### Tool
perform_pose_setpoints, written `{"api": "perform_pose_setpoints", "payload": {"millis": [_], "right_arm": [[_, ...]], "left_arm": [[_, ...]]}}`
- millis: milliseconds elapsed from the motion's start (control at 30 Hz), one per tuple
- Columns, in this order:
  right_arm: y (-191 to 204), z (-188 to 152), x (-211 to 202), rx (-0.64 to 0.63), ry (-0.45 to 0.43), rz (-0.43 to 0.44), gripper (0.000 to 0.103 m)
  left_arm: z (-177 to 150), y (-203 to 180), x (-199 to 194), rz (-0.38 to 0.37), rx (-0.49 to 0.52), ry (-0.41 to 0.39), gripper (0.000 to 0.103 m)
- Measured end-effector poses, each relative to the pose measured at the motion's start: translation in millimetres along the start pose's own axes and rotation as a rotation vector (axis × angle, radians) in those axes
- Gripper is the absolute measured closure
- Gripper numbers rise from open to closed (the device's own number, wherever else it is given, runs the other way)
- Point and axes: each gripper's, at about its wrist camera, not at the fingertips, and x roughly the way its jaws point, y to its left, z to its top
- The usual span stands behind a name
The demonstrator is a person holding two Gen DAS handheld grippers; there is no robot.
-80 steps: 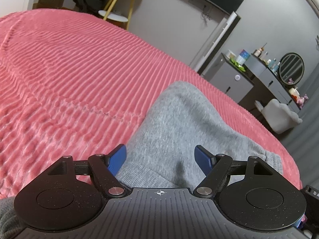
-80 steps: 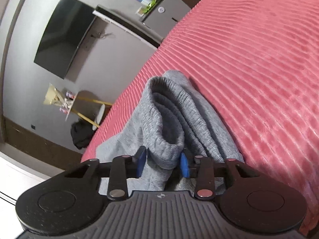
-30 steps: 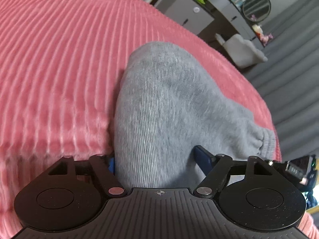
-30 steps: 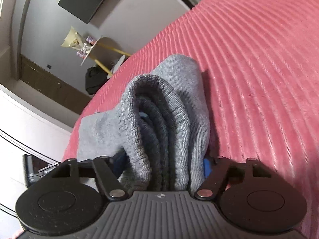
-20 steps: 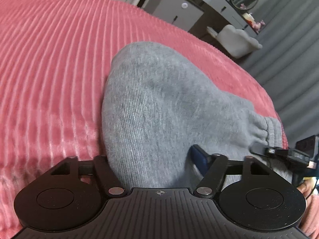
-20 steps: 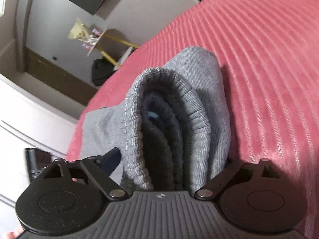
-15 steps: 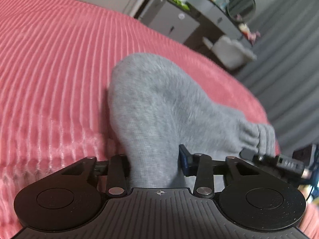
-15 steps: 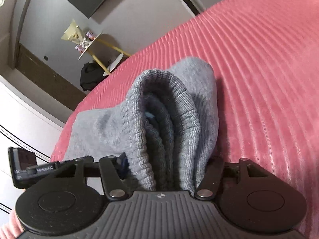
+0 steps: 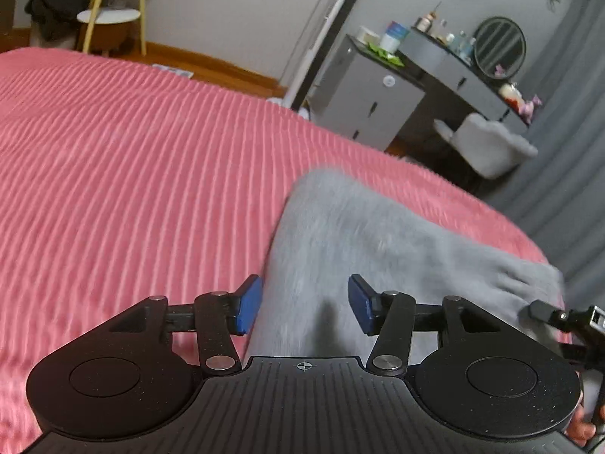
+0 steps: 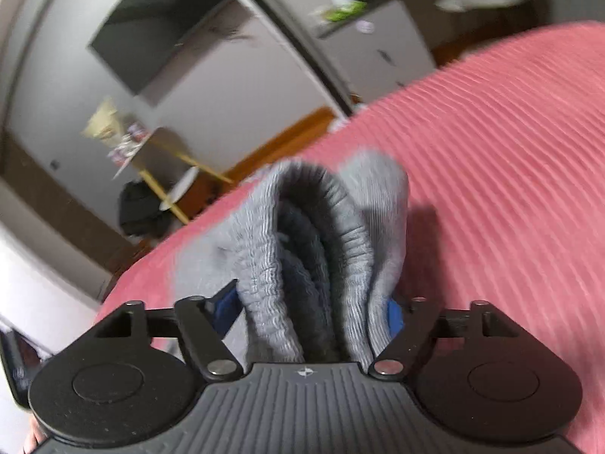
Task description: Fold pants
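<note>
On bed (image 9: 151,174): both claws (image 9: 304,304) (image 10: 314,312) just opening, releasing pants (image 10: 325,234); risking pad snagging cloth, undoing fold.

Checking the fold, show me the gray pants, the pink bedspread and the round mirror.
gray pants (image 10: 340,234), right wrist view, ribbed waistband folds.
pink bedspread (image 9: 132,159), left wrist view, bare ribbed surface.
round mirror (image 9: 499,47), left wrist view, glass centre.

Left gripper (image 9: 304,304) jaws have just been opening: blue pads (image 9: 248,305) off the folded grey knit pants (image 9: 378,234), which sat pinched between them half a second ago. Right gripper (image 10: 310,312) jaws have also been opening, ribbed waistband (image 10: 314,249) between them. Both views lifted; more room visible.
</note>
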Motion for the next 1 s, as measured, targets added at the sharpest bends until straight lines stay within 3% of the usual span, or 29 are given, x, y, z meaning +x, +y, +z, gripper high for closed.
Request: {"api": "perform_pose_setpoints", "payload": {"millis": [100,200,333,433,500,600,667,833,900,1000], "right_arm": [[-22.8,-23.4,-25.3,0.043,-0.096,-0.023,0.011],[-51.2,-44.9,-45.2,0.213,-0.136,0.044,0.01],[-65.0,-71.4,-62.5,0.347,-0.163,0.082,0.01],[-63.9,-84.2,-63.4,0.397,-0.128,0.097,0.012],[-71.1,-96.0,-59.0,0.457,-0.108,0.075,0.022],[-73.8,-107.6,-48.5,0.52,-0.061,0.085,0.022],[-74.3,-107.5,-44.8,0.516,-0.044,0.105,0.017],[-72.1,-119.2,-53.6,0.51,-0.077,0.035,0.008],[-79.1,-126.0,-53.3,0.531,-0.05,0.004,0.005],[-90.8,-131.7,-44.9,0.583,-0.036,0.057,0.005]], "left_arm": [[-31.6,1.9,-14.2,-0.021,-0.039,0.016,0.04],[-56.1,9.5,-26.4,-0.016,-0.1,-0.008,0.035],[-69.8,22.7,-39.1,0.006,-0.209,-0.046,0.034],[-77.0,31.0,-42.3,-0.077,-0.344,-0.013,0.033],[-85.9,32.5,-40.8,-0.1,-0.402,0.006,0.033],[-92.2,30.7,-33.9,-0.072,-0.381,0.008,0.033],[-93.2,28.1,-30.8,-0.028,-0.354,-0.013,0.033],[-97.3,38.5,-33.3,-0.02,-0.381,-0.035,0.032],[-98.1,42.5,-34.0,-0.014,-0.405,-0.046,0.03],[-97.7,49.3,-31.8,-0.025,-0.437,-0.068,0.029]]}}
